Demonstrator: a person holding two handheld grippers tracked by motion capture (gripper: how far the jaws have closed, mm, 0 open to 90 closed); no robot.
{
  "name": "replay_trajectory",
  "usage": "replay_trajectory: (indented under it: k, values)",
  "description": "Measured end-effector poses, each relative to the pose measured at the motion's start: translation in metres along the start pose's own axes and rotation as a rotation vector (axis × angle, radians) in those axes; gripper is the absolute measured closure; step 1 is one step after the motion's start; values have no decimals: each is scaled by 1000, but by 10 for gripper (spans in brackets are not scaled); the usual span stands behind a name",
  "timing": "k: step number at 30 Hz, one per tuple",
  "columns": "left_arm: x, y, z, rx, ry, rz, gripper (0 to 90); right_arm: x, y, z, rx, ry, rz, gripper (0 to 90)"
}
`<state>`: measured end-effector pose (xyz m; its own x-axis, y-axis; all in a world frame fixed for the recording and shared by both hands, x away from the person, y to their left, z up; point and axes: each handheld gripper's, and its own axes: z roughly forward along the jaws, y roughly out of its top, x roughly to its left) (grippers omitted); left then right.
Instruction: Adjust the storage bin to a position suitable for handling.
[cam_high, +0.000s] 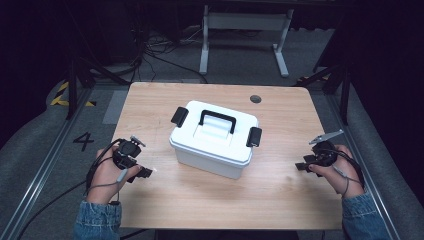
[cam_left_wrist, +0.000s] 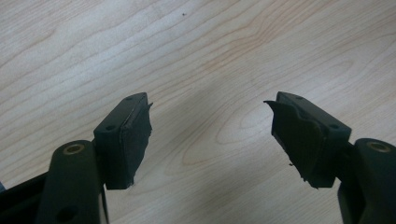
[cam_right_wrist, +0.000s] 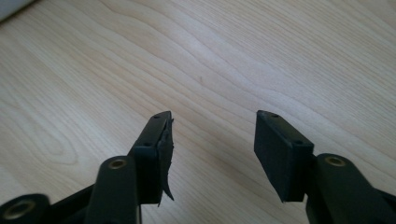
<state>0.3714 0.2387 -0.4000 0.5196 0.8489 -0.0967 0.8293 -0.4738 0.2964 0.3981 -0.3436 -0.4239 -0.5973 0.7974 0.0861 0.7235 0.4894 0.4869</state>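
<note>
Two grippers, left gripper (cam_high: 145, 172) and right gripper (cam_high: 301, 165), rest with jaws wide open, holding nothing. Between the jaws sits only bare table (cam_left_wrist: 196, 56); the closed white box (cam_high: 215, 137) waits ahead, likely for opening.

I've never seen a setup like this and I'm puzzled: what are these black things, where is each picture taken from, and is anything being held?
No machine here: a person holds a two-jaw tool in each hand. The high view looks down on a wooden table, with the left gripper and right gripper on either side of a closed white box that has a black handle and two black latches. The other two pictures come from cameras riding on the grippers, looking along their black jaws at bare wood. Both stand open, holding nothing.
</note>
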Motion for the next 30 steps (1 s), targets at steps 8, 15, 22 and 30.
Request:
replay_trajectory:
  k: [8, 15, 22, 30]
  values:
    - [-2, 3, -4, -25, 1, 38, 287, 1, 0, 0, -28, 29, -65, 483]
    - [-3, 3, -6, -39, -21, 41, 287, 4, 5, -4, -27, 32, -45, 500]
    - [-4, 2, -7, -52, -42, 30, 286, 9, 16, -15, -68, 59, -61, 513]
    - [-4, 3, -10, -67, -68, 29, 288, 18, 40, -30, -80, 84, -111, 510]
